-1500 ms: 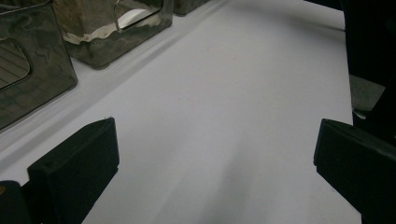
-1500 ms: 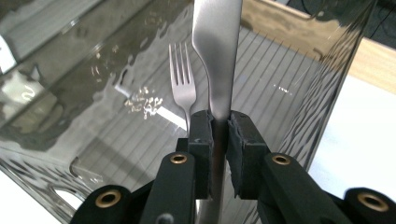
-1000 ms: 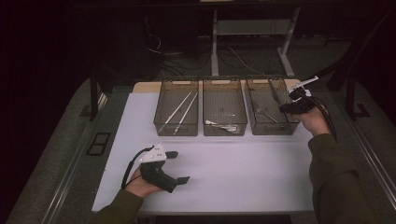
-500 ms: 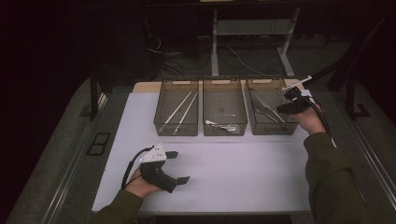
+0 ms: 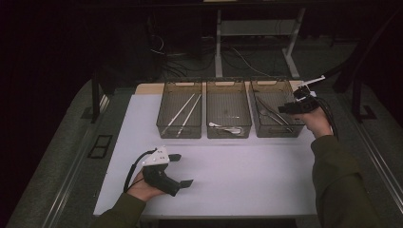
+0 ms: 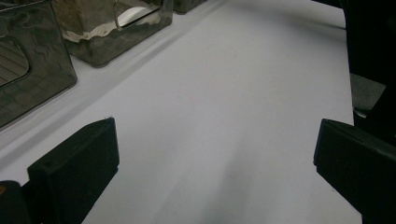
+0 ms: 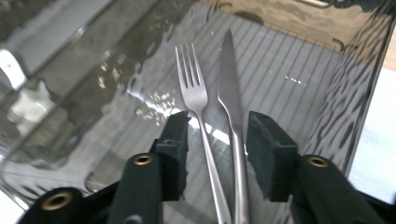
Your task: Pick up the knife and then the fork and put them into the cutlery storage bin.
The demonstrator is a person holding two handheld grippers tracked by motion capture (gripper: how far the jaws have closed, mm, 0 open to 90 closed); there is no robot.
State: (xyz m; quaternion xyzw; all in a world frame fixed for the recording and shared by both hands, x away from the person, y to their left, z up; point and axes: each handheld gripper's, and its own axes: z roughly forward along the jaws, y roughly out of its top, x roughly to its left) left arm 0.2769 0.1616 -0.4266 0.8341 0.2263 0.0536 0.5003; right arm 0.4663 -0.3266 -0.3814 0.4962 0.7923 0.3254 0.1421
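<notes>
On the white tabletop (image 5: 237, 190) the right gripper (image 7: 217, 135), at 2 o'clock over the right bin (image 5: 275, 130), has just been opening; fork (image 7: 196, 100) and knife (image 7: 229, 88) lie released between its jaws. The left gripper (image 5: 183, 169) rests wide open.

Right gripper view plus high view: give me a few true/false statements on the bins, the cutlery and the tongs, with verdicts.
1. A fork and a knife lie side by side in the right bin. True.
2. The right tongs are clamped on the fork. False: the jaws have just been opening and stand apart, with both handles between them and no pad pressing on either.
3. The left tongs hold a spoon. False: they are open over the bare white table.
4. Three bins stand in a row at the far side of the table. True.
5. The left bin holds the fork. False: it holds long pale sticks.
</notes>
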